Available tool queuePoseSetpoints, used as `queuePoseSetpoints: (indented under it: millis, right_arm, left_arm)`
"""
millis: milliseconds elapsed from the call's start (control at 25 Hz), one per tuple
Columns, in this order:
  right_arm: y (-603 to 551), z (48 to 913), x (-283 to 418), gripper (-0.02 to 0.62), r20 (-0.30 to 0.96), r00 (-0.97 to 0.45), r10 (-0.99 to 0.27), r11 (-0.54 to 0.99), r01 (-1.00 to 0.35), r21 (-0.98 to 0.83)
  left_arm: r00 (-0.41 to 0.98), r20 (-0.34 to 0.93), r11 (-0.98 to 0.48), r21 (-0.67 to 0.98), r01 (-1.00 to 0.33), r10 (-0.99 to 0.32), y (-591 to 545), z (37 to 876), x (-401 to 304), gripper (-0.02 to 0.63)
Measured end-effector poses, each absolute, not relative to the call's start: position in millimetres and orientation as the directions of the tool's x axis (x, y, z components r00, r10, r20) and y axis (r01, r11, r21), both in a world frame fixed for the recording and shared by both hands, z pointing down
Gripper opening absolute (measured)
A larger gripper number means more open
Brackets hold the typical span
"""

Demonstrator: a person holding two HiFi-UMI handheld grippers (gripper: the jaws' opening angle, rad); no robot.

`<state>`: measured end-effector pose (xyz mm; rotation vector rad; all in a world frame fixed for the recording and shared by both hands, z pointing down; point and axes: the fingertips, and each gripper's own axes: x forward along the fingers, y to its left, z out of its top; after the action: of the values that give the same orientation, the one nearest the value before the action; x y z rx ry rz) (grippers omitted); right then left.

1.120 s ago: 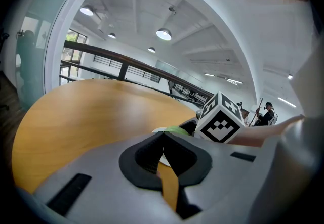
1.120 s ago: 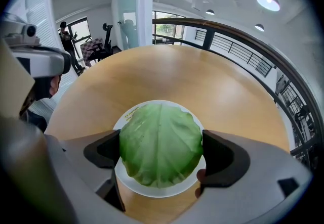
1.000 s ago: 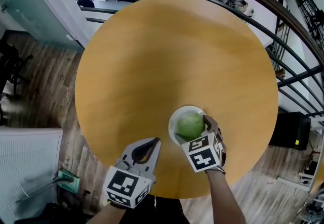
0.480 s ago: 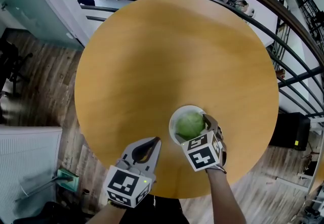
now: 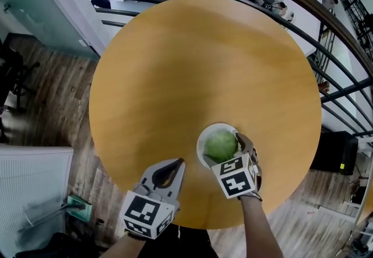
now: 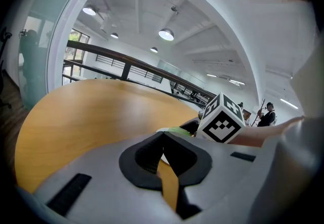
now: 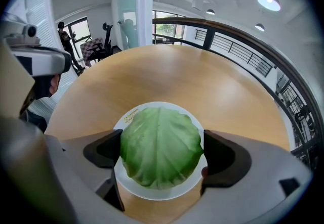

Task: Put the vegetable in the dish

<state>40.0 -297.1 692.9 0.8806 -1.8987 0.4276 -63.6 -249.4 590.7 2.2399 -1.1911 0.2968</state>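
Green fills the gap of the right gripper [image 7: 162, 153]: its two dark jaws press against opposite flanks of a round cabbage [image 7: 158, 134], clenched on it across the widest part, which is likely why the head sits level and does not roll. In the right gripper view the cabbage hangs squarely over a white dish [image 7: 167, 105], whose rim shows as a ring all around the leaves; whether the underside already rests on the dish cannot be told. Judging from that alignment, the placing step is nearly finished and only the release remains, so the hold is probably kept to keep the cabbage centred.

In the head view this pair sits low and right of centre, close to the near edge of the round wooden tabletop [image 5: 192, 70]. The left gripper [image 6: 162, 137] hovers at the lower left of that view, just inside the same edge and apart from the dish, its jaws pressed together with nothing between them; it seems parked out of the way.

A dark curved railing [image 5: 326, 18] runs past the upper right of the frame, and a plank floor [image 5: 52, 105] shows at the left.
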Motion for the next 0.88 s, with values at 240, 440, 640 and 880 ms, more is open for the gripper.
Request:
queuePoseSetpoints:
  millis: [240, 440, 640, 880]
  right_arm:
    - [-300.5, 676.4, 38.0, 0.468, 0.864, -0.296, -0.407, 0.675, -0.735, 0.066]
    - [-300.1, 644.7, 34.5, 0.466, 0.825, -0.331, -0.459, 0.669, -0.740, 0.075]
    - [-283.3, 605.0, 33.1, 0.465, 0.785, -0.345, -0.514, 0.657, -0.747, 0.102]
    - [-247.6, 565.4, 34.9, 0.462, 0.760, -0.402, -0.511, 0.660, -0.750, 0.046]
  left_arm:
    - [0.569, 0.444, -0.432, 0.378, -0.819, -0.692, -248.3, 585.0, -66.3, 0.021]
    - [0.567, 0.445, -0.444, 0.356, -0.822, -0.693, -243.7, 571.3, -67.3, 0.023]
    - [0.571, 0.455, -0.466, 0.331, -0.821, -0.683, -226.0, 554.3, -68.1, 0.023]
    - [0.579, 0.464, -0.498, 0.298, -0.814, -0.670, -204.2, 528.3, -62.8, 0.022]
